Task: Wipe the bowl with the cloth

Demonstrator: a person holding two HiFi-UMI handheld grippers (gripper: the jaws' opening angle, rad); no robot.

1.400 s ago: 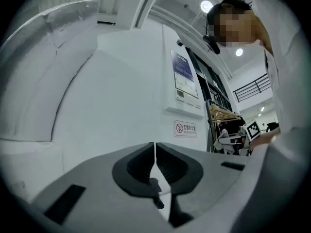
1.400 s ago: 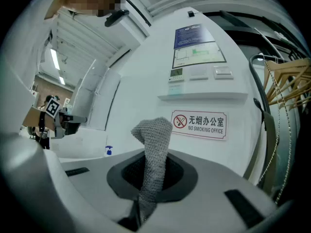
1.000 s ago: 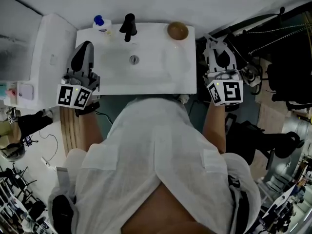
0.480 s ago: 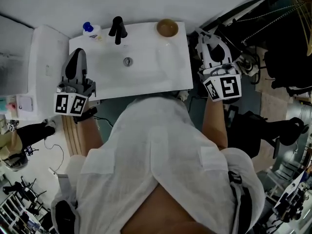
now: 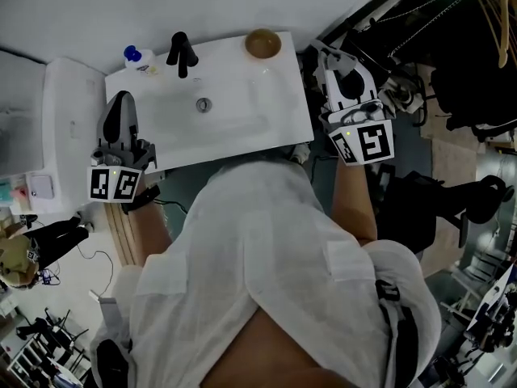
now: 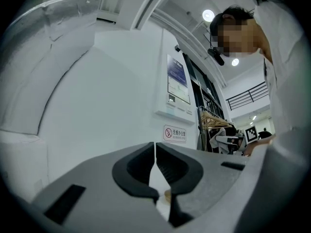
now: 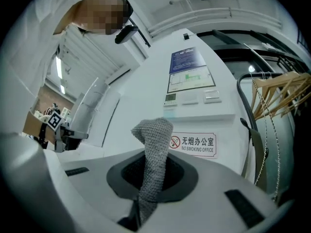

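Bowl [image 5: 262,44]: back right corner of sink [image 5: 242,128], open basin beside it. My right gripper [image 5: 343,67], off the right edge, clamps the grey cloth [image 7: 151,144]. Left gripper [image 5: 121,103], at the left edge, jaws closed, empty.

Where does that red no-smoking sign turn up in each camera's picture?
Head view: not in it.
Left gripper view: no-smoking sign on the wall, right of centre, above the shut left tongs.
Right gripper view: centre, right of the cloth.
Shared landmark: the blue-topped notice above the sign, in both gripper views.
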